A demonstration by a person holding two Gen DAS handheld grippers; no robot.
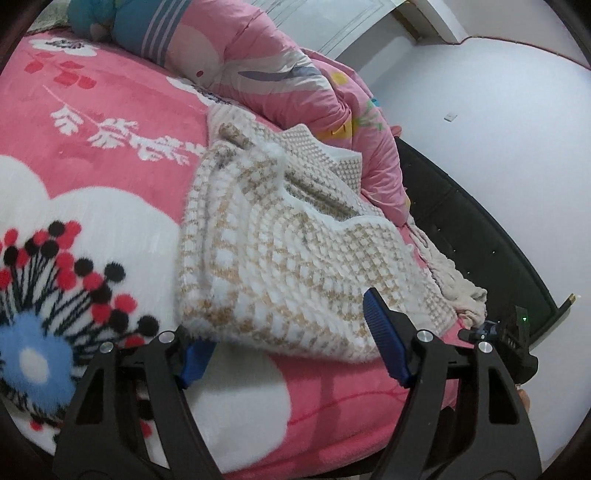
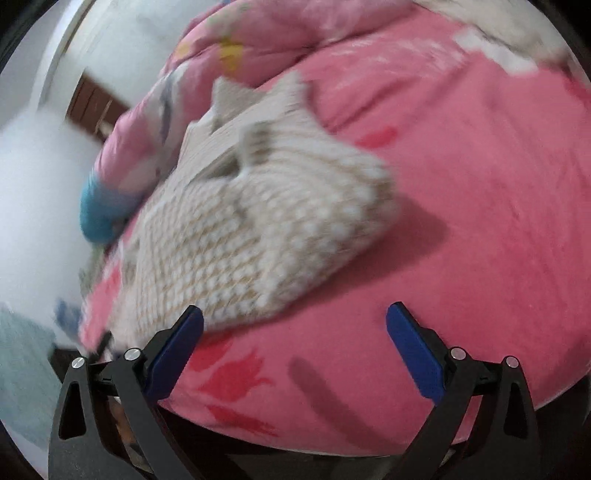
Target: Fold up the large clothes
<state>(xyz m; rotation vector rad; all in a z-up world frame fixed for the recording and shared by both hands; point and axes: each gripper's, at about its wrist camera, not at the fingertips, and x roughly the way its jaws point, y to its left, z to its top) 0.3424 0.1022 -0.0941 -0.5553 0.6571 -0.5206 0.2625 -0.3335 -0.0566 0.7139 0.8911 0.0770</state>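
Left claw (image 1: 291, 339) sits nearest the left wrist lens, black arms with blue pads (image 1: 384, 338). Its jaws stand fairly wide with the near hem of the sweater (image 1: 288, 258) lying between them: the left pad is tucked under the hem edge, the right pad rests against the knit on top. The pads do not look squeezed tight on the cloth, so I read no firm grip.

The sweater is a fuzzy knit, white with a beige check, roughly folded and rumpled, lying on the bed blanket (image 1: 110, 155), which is pink with large white flowers and a blue flower centre. It lies toward the blanket's right edge, its far end against a bunched pink quilt (image 1: 280, 74). A blue plush toy (image 1: 92, 14) lies at the far end of the bed. A crumpled cream cloth (image 1: 461, 291) hangs just beside the sweater at the bed edge, next to the dark bed frame (image 1: 480, 229) and a white wall (image 1: 498, 129).

The right wrist view is motion-blurred. Right claw (image 2: 295, 347) is spread wide, nothing between the pads, hovering above bare pink blanket (image 2: 480, 203). Its left pad (image 2: 173, 354) is just beside the sweater's (image 2: 258, 221) near corner; whether it touches is not clear.
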